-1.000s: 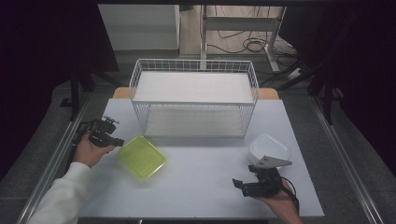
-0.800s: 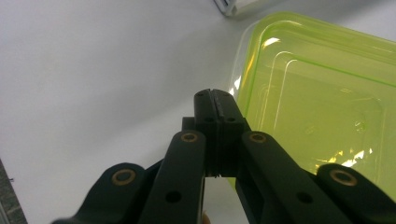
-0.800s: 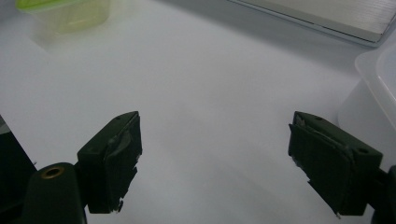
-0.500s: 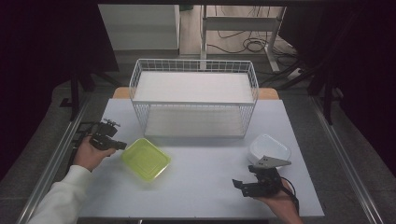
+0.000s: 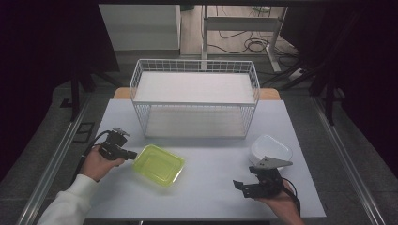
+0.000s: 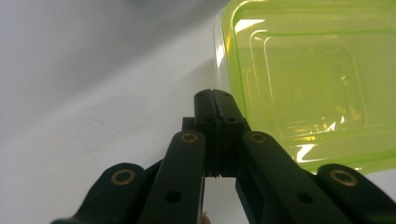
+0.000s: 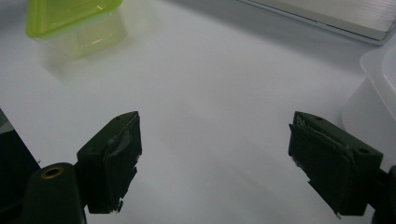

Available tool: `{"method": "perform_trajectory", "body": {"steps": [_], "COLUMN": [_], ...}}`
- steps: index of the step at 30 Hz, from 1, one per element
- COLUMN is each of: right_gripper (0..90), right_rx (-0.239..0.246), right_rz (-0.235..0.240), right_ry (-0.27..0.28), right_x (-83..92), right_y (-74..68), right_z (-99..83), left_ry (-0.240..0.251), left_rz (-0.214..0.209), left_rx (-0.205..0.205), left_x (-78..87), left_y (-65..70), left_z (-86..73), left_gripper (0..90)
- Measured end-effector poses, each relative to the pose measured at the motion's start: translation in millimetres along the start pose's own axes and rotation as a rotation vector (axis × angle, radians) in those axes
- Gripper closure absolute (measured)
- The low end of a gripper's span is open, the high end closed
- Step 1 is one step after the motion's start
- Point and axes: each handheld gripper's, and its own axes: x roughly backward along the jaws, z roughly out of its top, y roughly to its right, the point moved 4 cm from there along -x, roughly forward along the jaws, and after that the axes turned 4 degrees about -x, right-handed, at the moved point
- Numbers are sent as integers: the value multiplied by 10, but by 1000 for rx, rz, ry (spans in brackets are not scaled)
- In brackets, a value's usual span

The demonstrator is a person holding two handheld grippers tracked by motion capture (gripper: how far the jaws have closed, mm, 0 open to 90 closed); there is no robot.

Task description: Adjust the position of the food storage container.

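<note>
A white wire basket [image 5: 195,101] stands at the back of the pale table [image 5: 211,187]

The counter [image 5: 206,187] is a pale, plain white-grey sheet, set on a wooden top whose corners show at the far edge. A white wire rack [image 5: 195,101] stands on its far half, centred, with a white shelf board on top and another low down. In front of the rack, toward the left, a green tub [image 5: 158,165] lies on the sheet with its open side up. Toward the right, a white tub [image 5: 271,150] sits on the sheet, well apart from the green one. The near middle of the sheet is bare. Around the counter lies a grey floor [image 5: 356,154].
</note>
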Motion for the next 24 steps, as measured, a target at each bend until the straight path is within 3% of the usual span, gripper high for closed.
{"method": "perform_trajectory", "body": {"steps": [3, 14, 24], "right_gripper": [172, 172, 171], "right_rx": [1, -1, -4], "right_rz": [-2, -1, -3], "right_ry": [0, -7, -6], "right_x": [1, -7, -7], "right_y": [4, 1, 8], "right_z": [0, -2, -8], "left_ry": [-8, 4, 8], "left_rz": [-12, -77, -146], "left_rx": [-20, -30, -88], "left_x": [-50, -146, -266], "left_y": [87, 334, 734], "left_z": [6, 73, 148], "left_gripper": [900, 900, 900]}}
